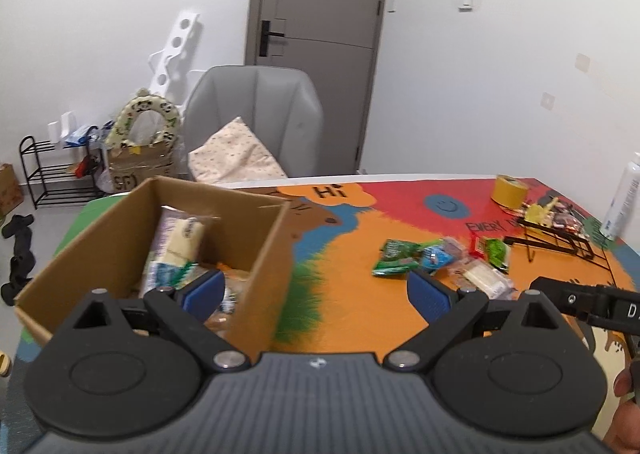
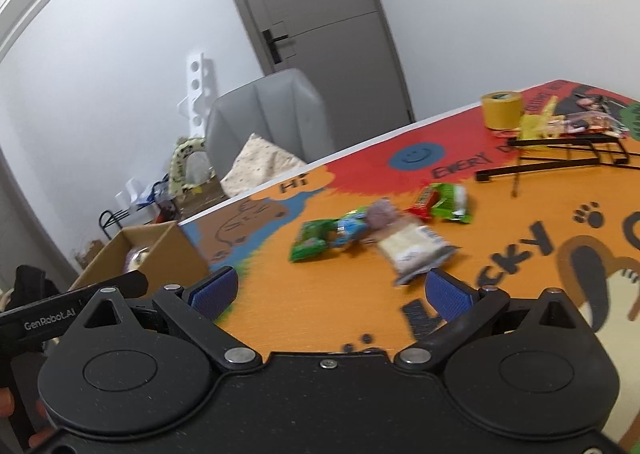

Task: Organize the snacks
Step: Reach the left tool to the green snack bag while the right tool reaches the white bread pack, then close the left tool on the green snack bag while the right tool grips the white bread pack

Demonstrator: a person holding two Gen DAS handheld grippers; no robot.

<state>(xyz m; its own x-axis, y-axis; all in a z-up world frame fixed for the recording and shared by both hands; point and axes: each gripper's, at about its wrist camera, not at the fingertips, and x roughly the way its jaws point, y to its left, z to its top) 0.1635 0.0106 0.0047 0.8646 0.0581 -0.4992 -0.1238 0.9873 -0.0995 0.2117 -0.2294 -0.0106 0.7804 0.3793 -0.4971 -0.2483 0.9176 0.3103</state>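
A cardboard box (image 1: 256, 254) stands at the table's left end and holds several wrapped snacks (image 1: 180, 246). It also shows in the right wrist view (image 2: 168, 250). A loose pile of snack packets (image 1: 444, 258) lies mid-table: green packets, a blue one, a clear-wrapped white one (image 2: 416, 250). My left gripper (image 1: 316, 290) is open and empty, hanging over the box's right wall. My right gripper (image 2: 332, 290) is open and empty, above the orange table just in front of the pile.
A yellow tape roll (image 1: 510, 190), a black wire rack (image 1: 556, 238) with more snacks and a white bottle (image 1: 622, 198) stand at the table's far right. A grey chair (image 1: 256, 114) with a cushion is behind the table.
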